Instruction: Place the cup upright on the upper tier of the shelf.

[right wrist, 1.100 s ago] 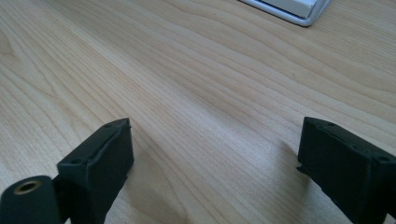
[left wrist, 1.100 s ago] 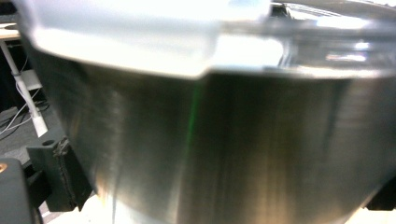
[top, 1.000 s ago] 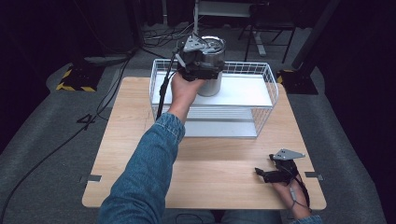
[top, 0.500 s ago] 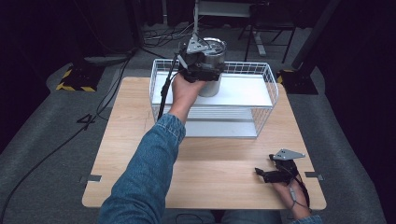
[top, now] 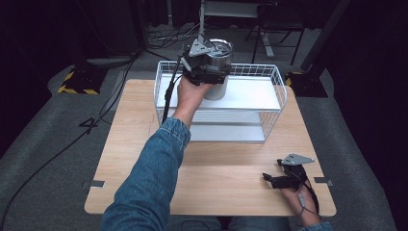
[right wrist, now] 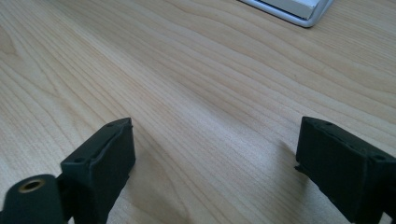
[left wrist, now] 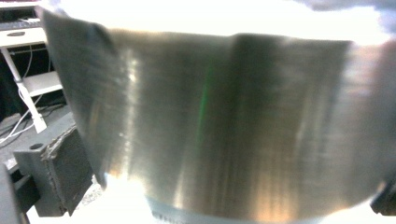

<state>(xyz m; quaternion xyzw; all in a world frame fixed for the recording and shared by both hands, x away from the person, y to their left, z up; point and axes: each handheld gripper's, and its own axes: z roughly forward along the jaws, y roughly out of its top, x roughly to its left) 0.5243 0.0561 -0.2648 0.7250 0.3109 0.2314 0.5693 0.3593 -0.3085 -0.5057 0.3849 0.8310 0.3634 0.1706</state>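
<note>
My left gripper (top: pixel 208 72) is clamped on the steel pot (top: pixel 217 67), held above the wire basket (top: pixel 269 103) near its back-left corner. My right gripper (top: pixel 281 180) rests at the table's (top: pixel 125 144) front-right corner, jaws wide apart, gripping nothing.

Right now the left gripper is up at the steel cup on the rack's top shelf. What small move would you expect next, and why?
Probably a slow, straight lift. The left gripper sits against the steel cup, whose wall looms close in the left gripper view, so a grasp seems made, though the jaws are hidden. The cup stands inside the wire rack, whose raised rim it must clear. The right gripper rests open on the table.
</note>
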